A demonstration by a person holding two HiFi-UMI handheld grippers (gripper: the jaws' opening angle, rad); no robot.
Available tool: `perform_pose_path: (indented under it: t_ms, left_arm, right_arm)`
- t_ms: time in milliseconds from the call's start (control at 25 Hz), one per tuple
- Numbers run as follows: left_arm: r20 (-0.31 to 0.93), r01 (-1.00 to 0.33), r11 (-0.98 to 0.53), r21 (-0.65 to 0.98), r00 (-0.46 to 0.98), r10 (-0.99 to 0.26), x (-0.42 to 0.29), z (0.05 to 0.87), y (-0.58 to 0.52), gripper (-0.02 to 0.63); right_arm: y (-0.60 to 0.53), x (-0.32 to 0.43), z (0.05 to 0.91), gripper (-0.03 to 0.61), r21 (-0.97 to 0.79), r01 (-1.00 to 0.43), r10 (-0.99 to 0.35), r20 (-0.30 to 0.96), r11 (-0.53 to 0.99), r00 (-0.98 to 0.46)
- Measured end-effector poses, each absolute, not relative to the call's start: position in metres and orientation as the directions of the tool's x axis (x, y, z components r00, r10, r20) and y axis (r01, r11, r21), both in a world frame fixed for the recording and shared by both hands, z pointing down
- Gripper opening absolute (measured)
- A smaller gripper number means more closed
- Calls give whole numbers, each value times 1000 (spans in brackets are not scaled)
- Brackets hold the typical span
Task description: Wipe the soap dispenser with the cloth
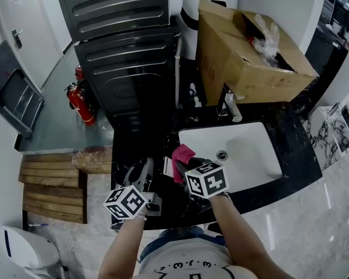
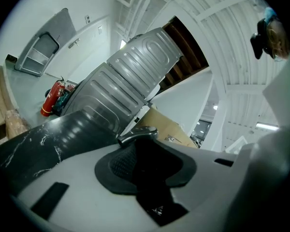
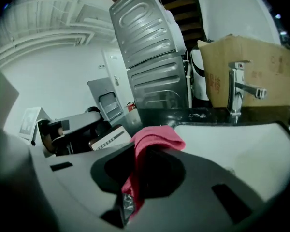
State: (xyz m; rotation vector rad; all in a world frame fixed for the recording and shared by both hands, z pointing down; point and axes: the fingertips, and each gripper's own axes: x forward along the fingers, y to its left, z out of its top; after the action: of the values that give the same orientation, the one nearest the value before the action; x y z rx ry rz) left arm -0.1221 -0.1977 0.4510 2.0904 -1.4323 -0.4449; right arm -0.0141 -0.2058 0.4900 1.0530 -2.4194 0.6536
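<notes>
Pink cloth (image 3: 153, 140) is bunched in the clamped jaws of the right gripper (image 1: 184, 165), near the front edge of the black stone counter (image 1: 134, 147), left of the white sink (image 1: 250, 156). The left gripper (image 2: 146, 164) is closed on the dark, chrome-spouted soap dispenser (image 2: 137, 135), which sits just left of the cloth. The wipe therefore calls for a short leftward reach.

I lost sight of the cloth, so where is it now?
Head view: the pink cloth is clamped in the right gripper over the counter, between the sink on its right and the dispenser in the left gripper.
</notes>
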Motion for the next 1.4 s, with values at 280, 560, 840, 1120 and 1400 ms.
perform_pose_path:
  t_ms: [280, 560, 840, 1120, 1400]
  left_arm:
    - [57, -746, -295, 597, 406, -912, -119, 449, -199, 109]
    - [155, -806, -498, 318, 563, -812, -83, 439, -206, 107]
    - [233, -803, -594, 38, 585, -776, -51, 443, -199, 107]
    - [269, -717, -697, 21, 676, -687, -58, 443, -191, 112]
    - [265, -728, -686, 10, 663, -700, -96, 442, -186, 118]
  right_arm:
    - [-197, 4, 518, 52, -258, -802, -536, 630, 538, -562]
    - [-198, 42, 484, 52, -318, -822, -635, 524, 472, -568]
    - [-200, 65, 469, 52, -347, -837, -690, 475, 423, -546]
    - [-195, 63, 464, 52, -367, -827, -689, 460, 426, -560]
    - [-192, 64, 468, 52, -364, -829, -683, 472, 425, -558]
